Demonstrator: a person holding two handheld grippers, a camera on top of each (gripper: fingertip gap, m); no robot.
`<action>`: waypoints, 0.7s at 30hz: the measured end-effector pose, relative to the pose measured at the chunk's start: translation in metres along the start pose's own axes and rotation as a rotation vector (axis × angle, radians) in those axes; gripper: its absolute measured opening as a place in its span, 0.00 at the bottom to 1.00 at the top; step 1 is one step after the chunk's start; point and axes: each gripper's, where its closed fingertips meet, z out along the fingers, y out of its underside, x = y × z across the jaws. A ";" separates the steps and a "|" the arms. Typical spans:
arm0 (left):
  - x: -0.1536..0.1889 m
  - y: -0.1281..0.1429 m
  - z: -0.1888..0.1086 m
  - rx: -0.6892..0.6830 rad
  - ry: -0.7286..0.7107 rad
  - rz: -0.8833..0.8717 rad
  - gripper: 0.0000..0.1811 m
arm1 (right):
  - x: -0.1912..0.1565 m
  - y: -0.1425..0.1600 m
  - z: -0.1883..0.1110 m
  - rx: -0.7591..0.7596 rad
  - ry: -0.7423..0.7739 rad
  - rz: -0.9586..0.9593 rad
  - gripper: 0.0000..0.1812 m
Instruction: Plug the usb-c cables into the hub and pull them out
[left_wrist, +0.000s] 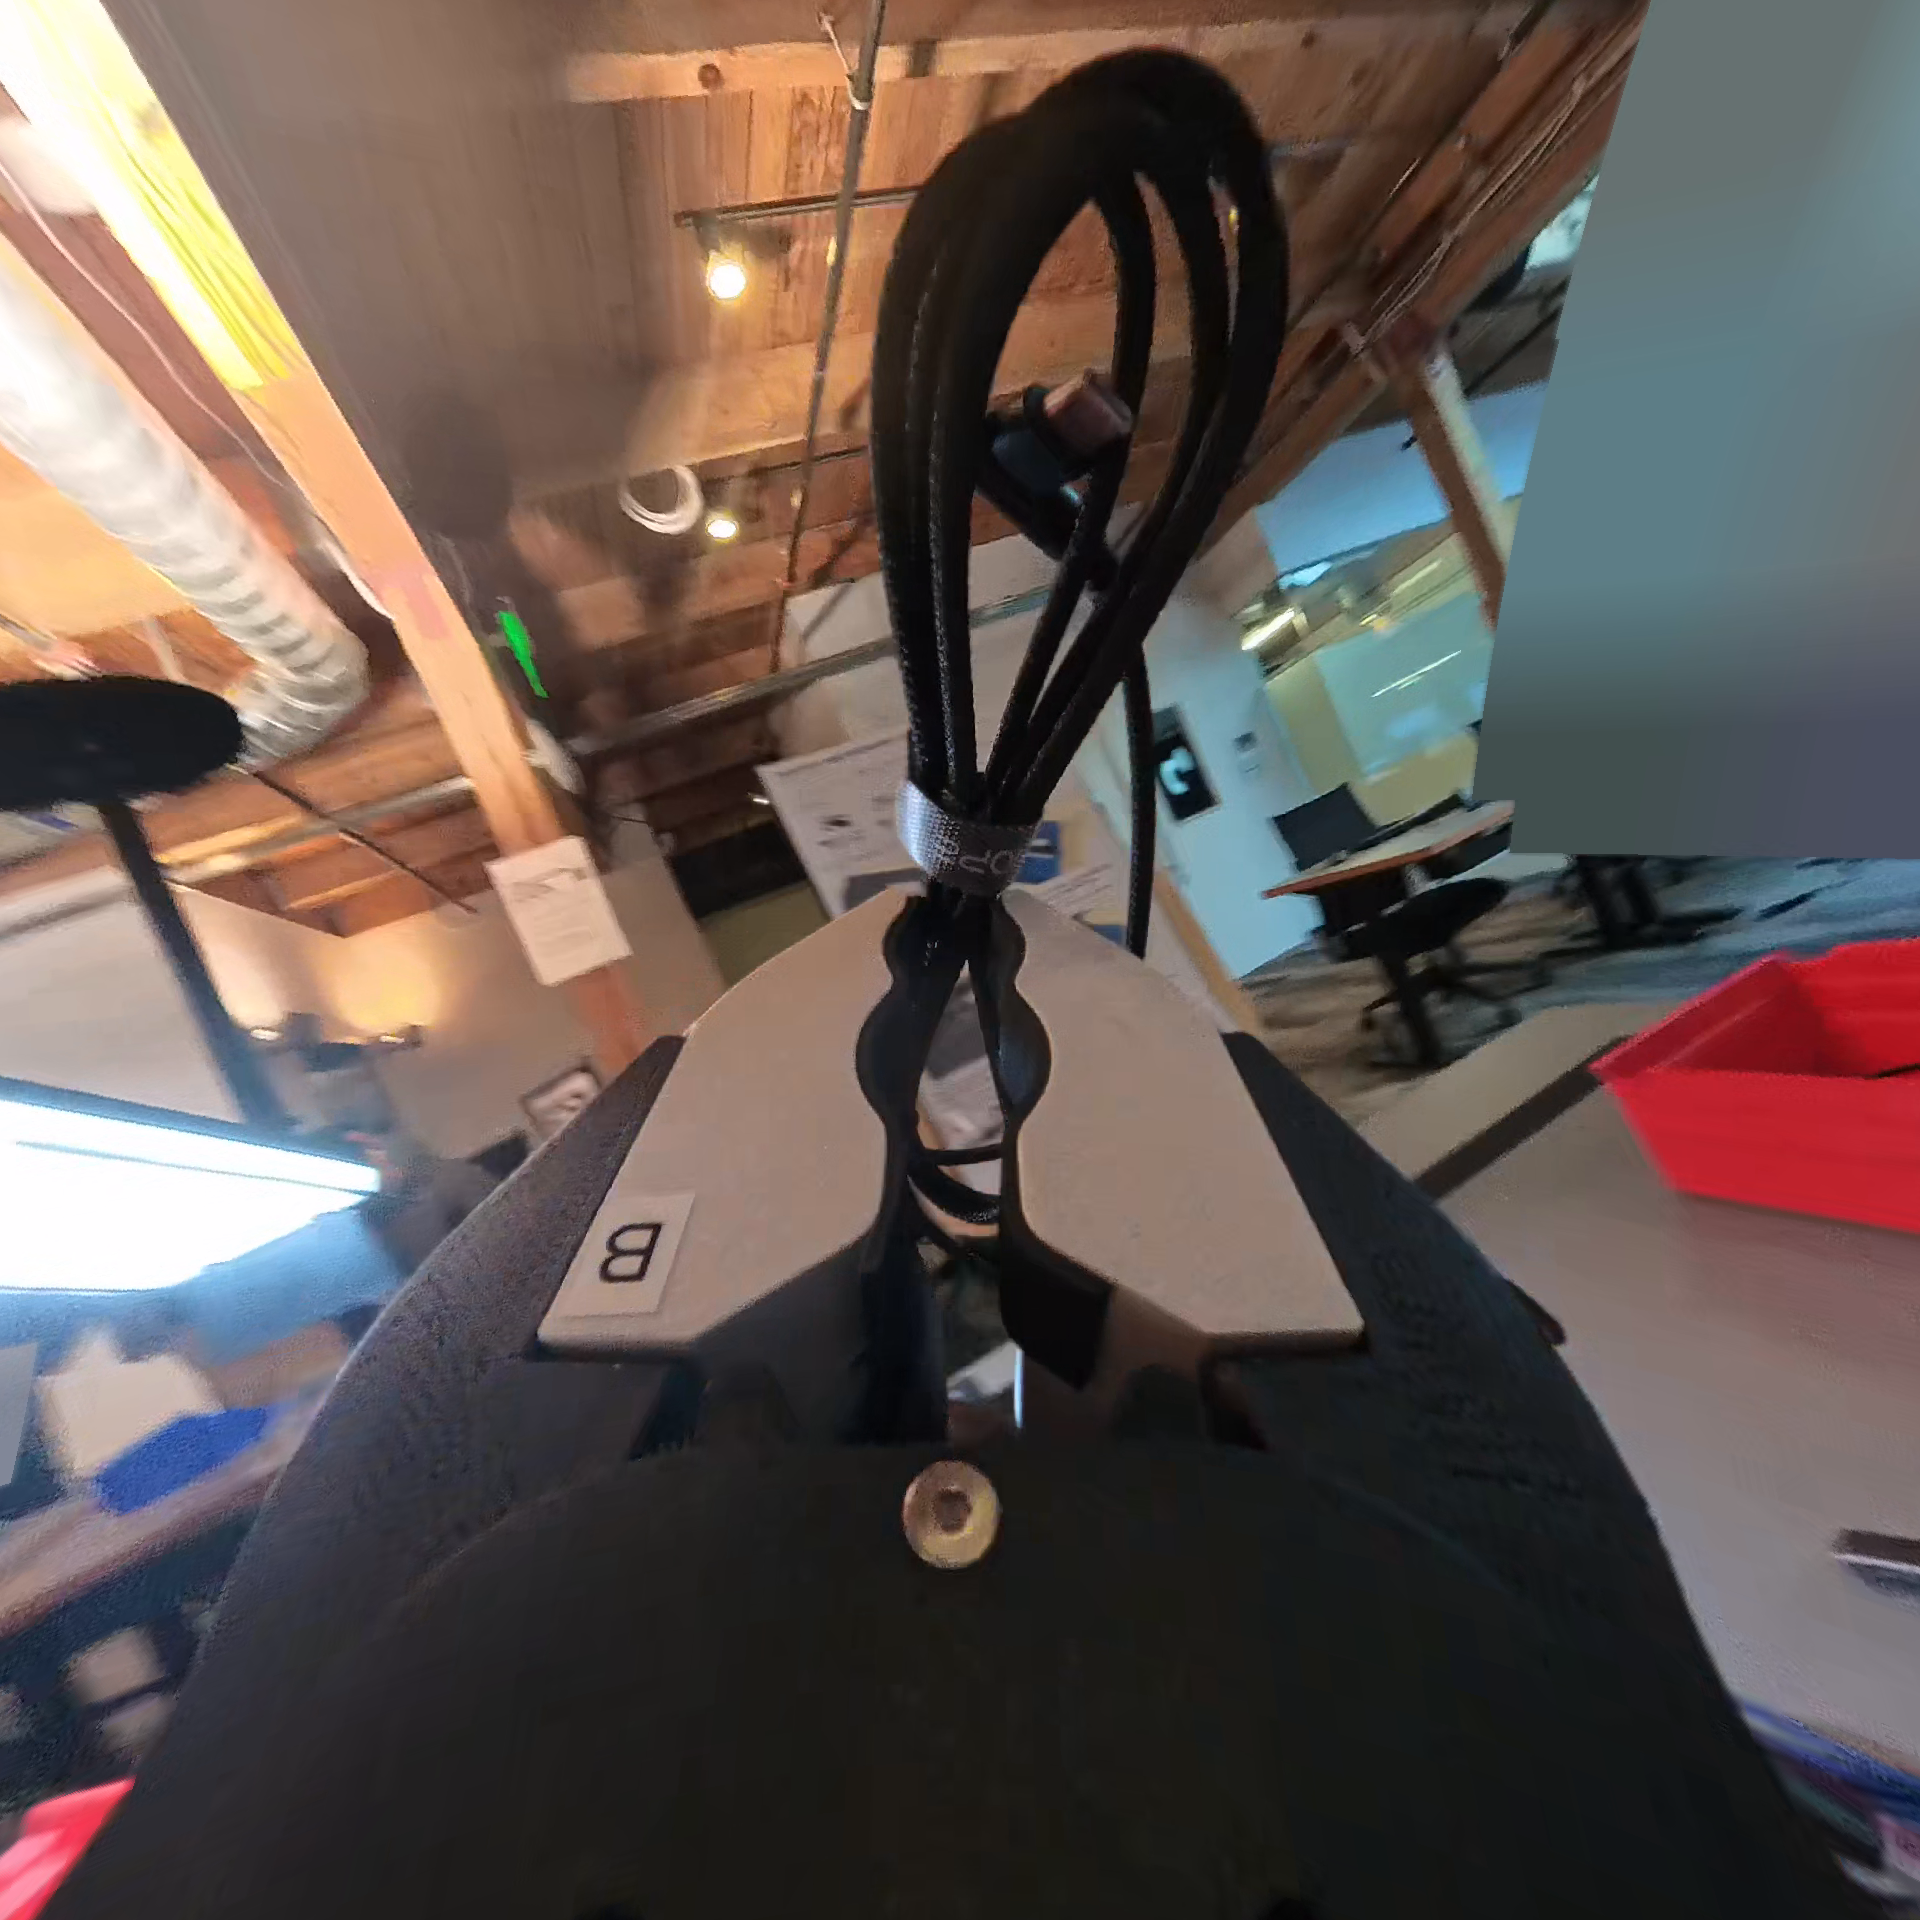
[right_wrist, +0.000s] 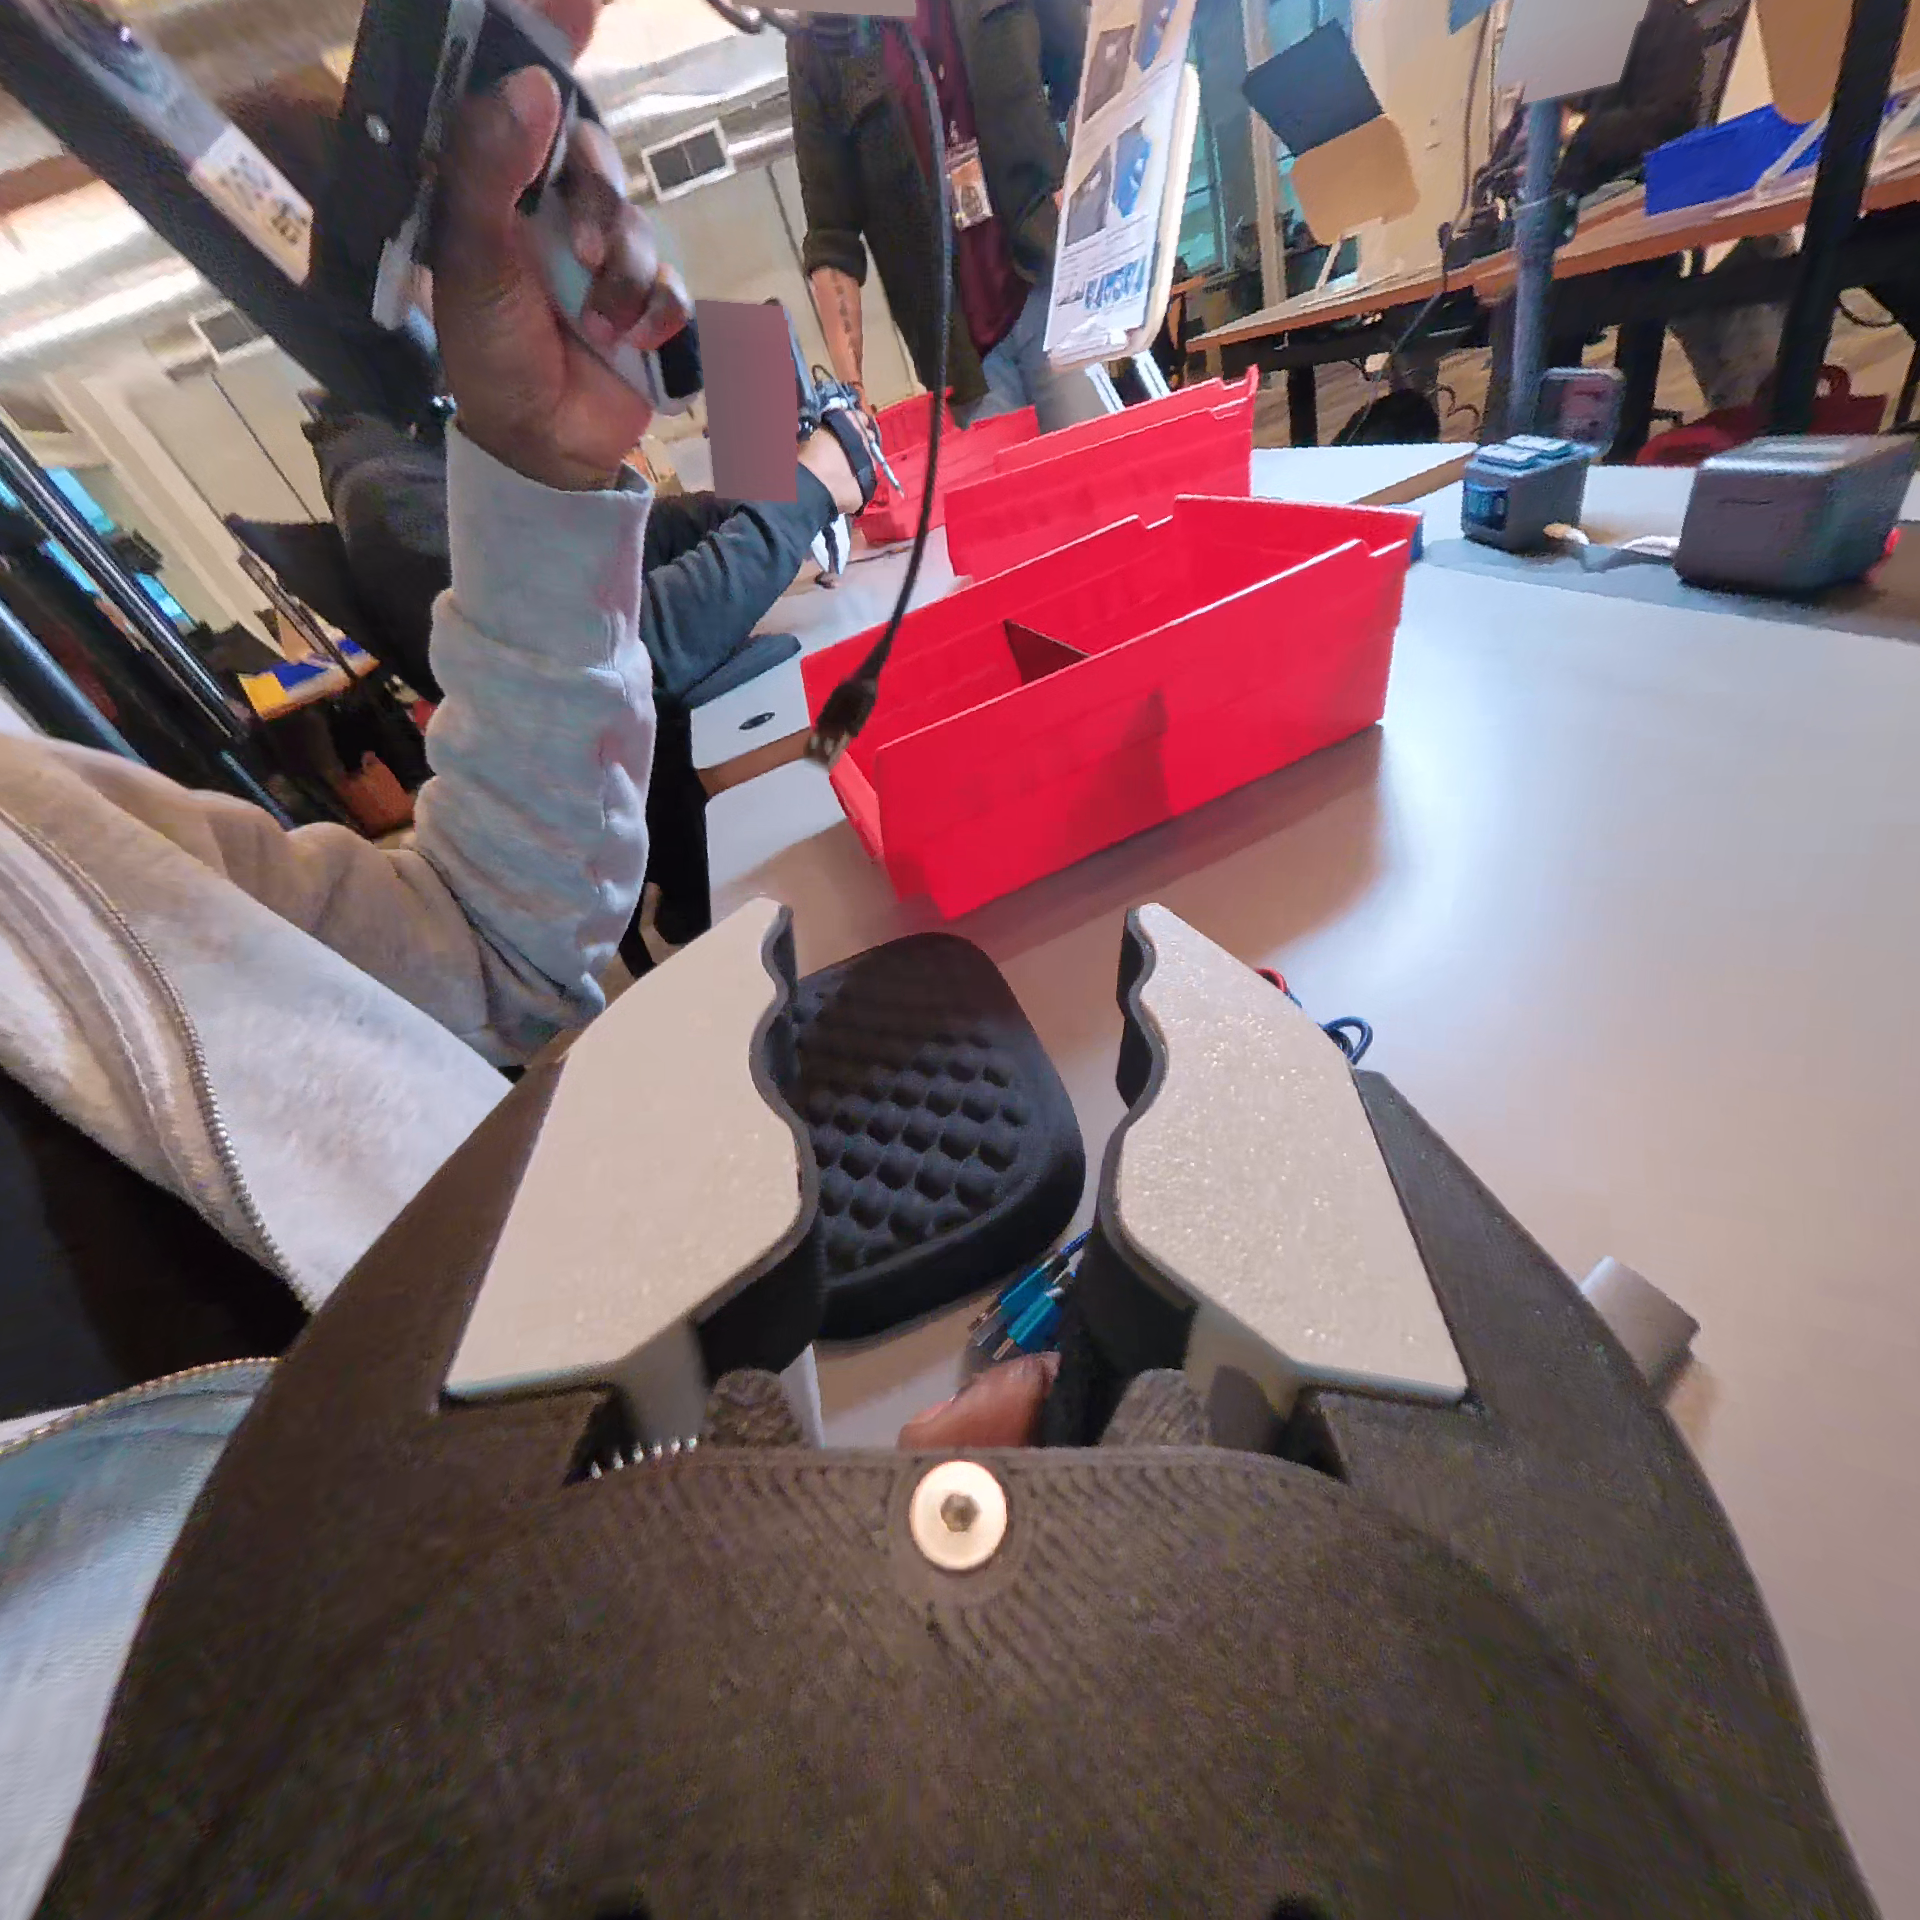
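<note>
Up in the air, the left gripper (left_wrist: 951, 935) has its jaws clamped on a bundled black usb-c cable (left_wrist: 1039, 468), loose plug (right_wrist: 836, 722) dangling beside the red bin (right_wrist: 1122, 717). Right gripper (right_wrist: 951, 997) sits wide open, empty, over the surface (right_wrist: 1558, 883). No hub visible, and that swinging plug could easily snag the bin.

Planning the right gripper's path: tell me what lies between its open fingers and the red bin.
In the right wrist view, a black dimpled pad lies just beyond the right gripper, then bare grey table up to the red bin.
</note>
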 end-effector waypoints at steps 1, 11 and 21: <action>0.009 0.003 0.001 0.006 0.020 -0.059 0.06 | -0.002 0.000 0.002 -0.003 0.004 -0.026 0.32; 0.088 0.057 0.005 -0.115 0.160 -0.495 0.06 | -0.014 -0.024 0.003 0.082 0.015 -0.128 0.28; 0.166 0.086 0.002 -0.208 0.331 -0.426 0.06 | -0.045 -0.102 0.011 0.322 -0.063 -0.304 0.18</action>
